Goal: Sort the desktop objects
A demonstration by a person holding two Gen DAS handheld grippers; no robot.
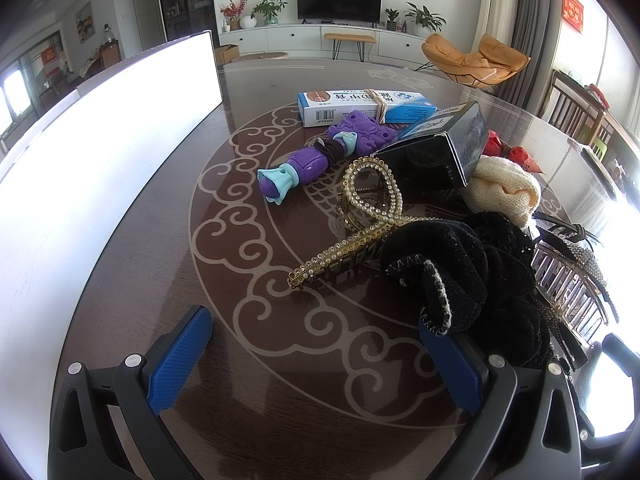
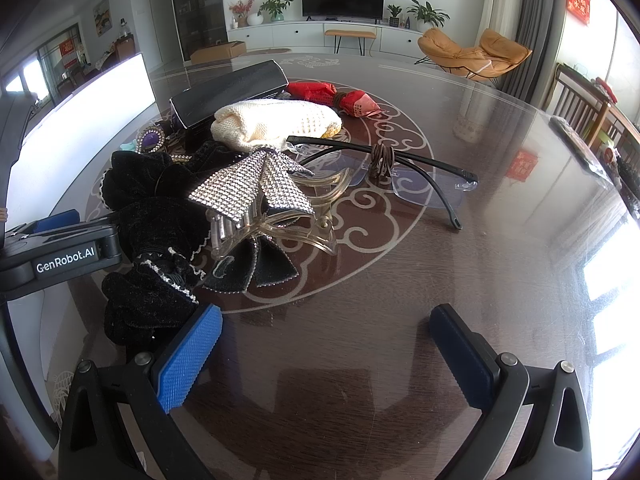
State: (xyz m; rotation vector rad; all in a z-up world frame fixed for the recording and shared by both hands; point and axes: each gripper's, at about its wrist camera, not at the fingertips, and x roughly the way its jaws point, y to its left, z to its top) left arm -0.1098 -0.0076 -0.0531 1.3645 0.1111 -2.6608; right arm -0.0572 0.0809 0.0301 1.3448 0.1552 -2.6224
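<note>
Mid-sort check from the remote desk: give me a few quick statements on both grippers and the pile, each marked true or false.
1. The left gripper is open and holds nothing. True.
2. The right gripper is shut on the rimless glasses with black arms. False: it is open, and the glasses lie on the table farther off.
3. A brown hair tie is looped around the glasses. True.
4. The gold pearl-studded hair claw lies on top of the blue-and-white carton. False: it lies on the dark patterned table, nearer the camera.
</note>
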